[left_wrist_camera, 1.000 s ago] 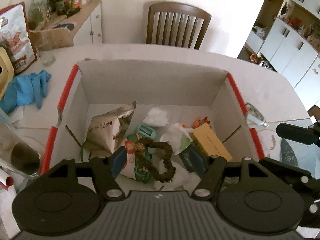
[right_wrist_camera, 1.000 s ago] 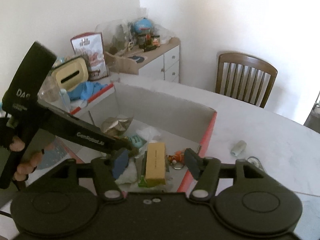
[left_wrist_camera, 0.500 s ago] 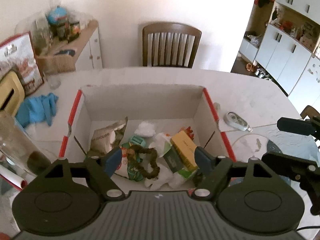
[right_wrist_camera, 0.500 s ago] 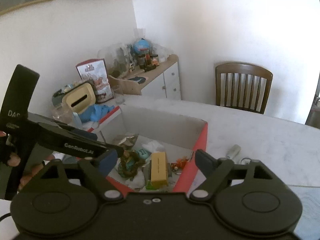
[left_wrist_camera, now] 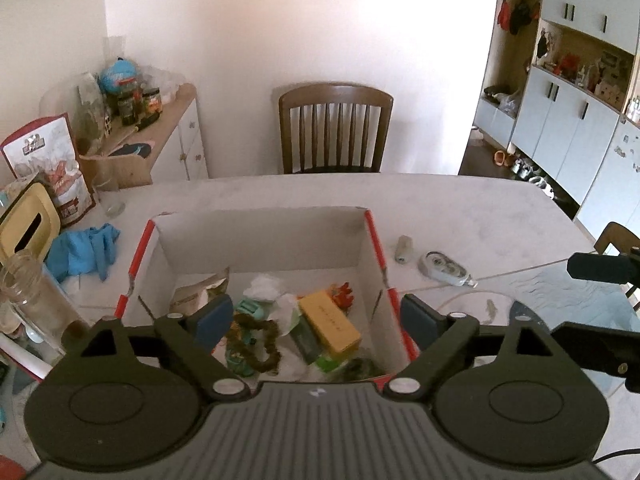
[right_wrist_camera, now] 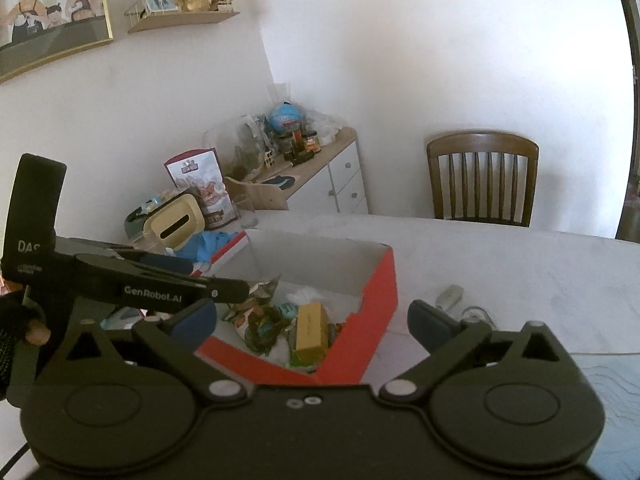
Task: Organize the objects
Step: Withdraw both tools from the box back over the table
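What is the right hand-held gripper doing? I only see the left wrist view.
Observer: The right hand-held gripper points at the near corner of the white-lined cardboard box. Its jaws are opening with nothing between them.
Operator: Box exterior?
Observer: Its outer wall is solid red.
Operator: Left hand-held gripper from the side?
Observer: The left hand-held gripper reaches toward the box from the left of the right wrist view, its jaws opening and empty.
Operator: Who holds it?
Observer: A dark-gloved hand grips its handle.
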A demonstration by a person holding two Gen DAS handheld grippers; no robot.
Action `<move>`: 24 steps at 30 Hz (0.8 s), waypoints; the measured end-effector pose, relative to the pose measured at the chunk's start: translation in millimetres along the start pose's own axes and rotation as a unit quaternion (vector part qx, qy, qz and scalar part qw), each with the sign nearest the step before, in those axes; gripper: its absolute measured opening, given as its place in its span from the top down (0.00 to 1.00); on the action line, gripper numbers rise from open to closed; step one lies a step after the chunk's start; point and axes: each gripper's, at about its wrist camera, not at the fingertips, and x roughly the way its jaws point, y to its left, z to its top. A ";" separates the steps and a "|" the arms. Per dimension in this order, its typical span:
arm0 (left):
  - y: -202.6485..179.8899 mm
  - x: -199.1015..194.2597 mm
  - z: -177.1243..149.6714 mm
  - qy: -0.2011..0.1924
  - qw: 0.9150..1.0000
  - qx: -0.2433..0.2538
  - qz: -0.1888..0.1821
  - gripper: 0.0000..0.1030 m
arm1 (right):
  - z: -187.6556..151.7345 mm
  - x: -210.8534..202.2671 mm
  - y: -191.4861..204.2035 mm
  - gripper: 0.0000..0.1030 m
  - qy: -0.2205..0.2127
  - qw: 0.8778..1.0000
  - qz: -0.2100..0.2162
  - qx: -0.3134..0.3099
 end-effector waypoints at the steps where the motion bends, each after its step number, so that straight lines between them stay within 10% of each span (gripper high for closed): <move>1: -3.8 -0.4 -0.2 -0.002 1.000 0.002 0.000 0.03 | -1.3 -3.5 -2.1 0.01 -0.001 1.000 -0.001 -0.002; 24: -111.1 45.7 23.4 -0.026 1.000 -0.008 -0.005 0.00 | -22.0 -46.3 -110.7 0.01 0.011 0.999 -0.045 -0.005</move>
